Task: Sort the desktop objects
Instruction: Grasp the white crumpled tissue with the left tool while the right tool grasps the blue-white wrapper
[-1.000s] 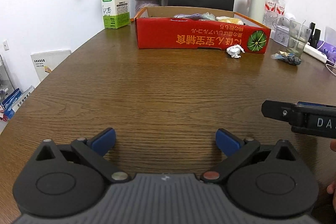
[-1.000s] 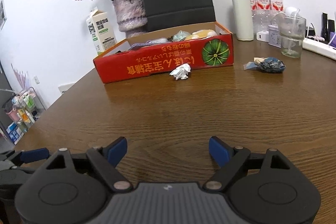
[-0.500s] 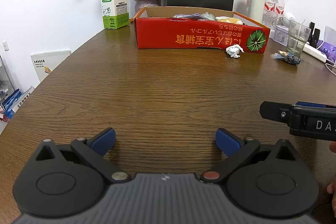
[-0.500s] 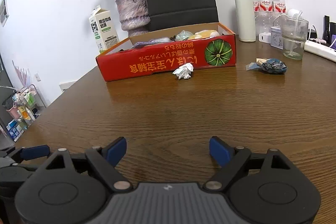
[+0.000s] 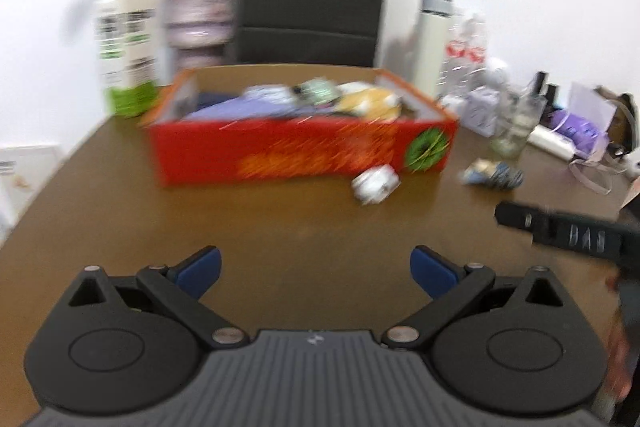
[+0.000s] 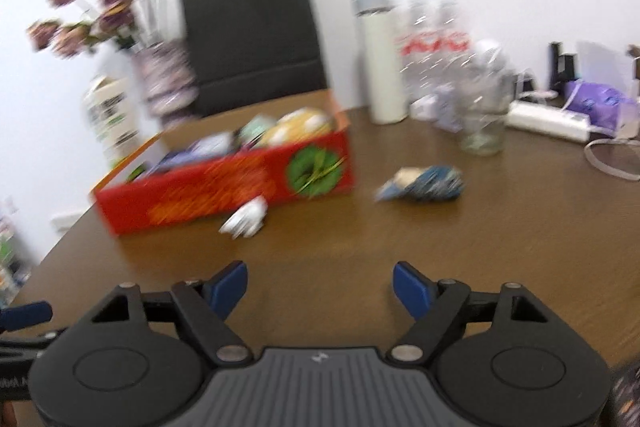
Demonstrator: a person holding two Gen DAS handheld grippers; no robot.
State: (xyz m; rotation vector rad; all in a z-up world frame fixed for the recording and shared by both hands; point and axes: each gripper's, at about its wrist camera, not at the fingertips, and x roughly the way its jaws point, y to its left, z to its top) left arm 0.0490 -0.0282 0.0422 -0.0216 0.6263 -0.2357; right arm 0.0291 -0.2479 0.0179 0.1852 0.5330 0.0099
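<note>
Paper wad (image 6: 245,219) lies on the bench (image 6: 360,247), touching or just beside the front wall of the red box (image 6: 224,187). Nearest the cameras, both grippers hang over bare wood with jaws released and nothing between them: the left gripper (image 5: 316,269) faces the box, the right gripper (image 6: 320,285) sits beside it. Past them, right of the wad, a blue wrapper (image 6: 424,183) lies apart from the box. The box holds blurred packets. Behind it stand a milk carton (image 5: 126,55), a vase (image 6: 166,83), a black bag (image 6: 252,39), a white flask (image 6: 382,59), bottles and a glass (image 6: 482,123).
</note>
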